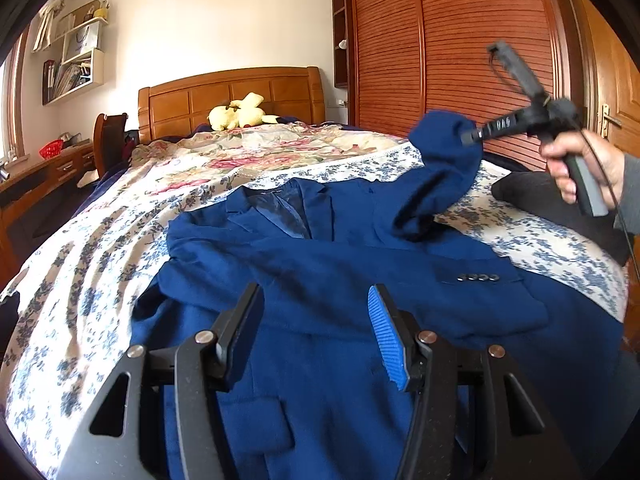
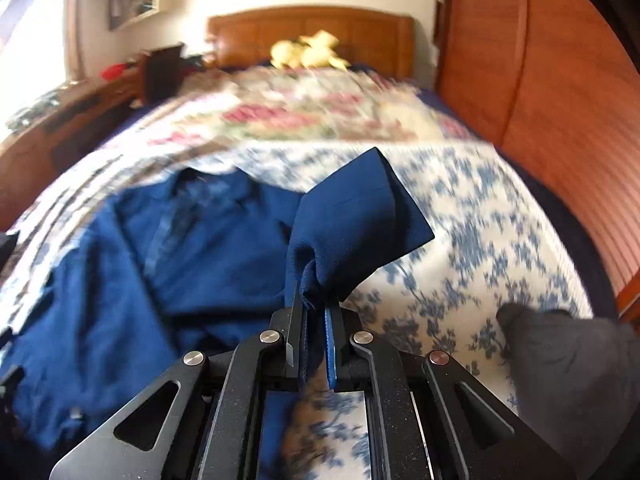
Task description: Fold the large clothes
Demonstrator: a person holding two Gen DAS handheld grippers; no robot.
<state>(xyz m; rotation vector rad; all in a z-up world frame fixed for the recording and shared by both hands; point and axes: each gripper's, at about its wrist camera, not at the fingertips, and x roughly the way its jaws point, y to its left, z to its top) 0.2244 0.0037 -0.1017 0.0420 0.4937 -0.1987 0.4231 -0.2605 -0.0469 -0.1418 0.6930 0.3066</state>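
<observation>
On the floral bed (image 1: 100, 280), the right gripper (image 2: 314, 312) pinches the blue jacket's (image 1: 320, 280) sleeve (image 2: 352, 232); the left gripper (image 1: 316, 332) hovers half-open, empty, near a dark pillow (image 1: 540, 200).

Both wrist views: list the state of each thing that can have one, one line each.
Blue jacket: spread face up on the bed, front open, unfolded.
Right sleeve: lifted off the bed, pinched at its end.
Left sleeve cuff: lying flat across the jacket.
Right gripper: shut on the sleeve.
Left gripper: open, empty, above the jacket.
Wardrobe doors: closed.
</observation>
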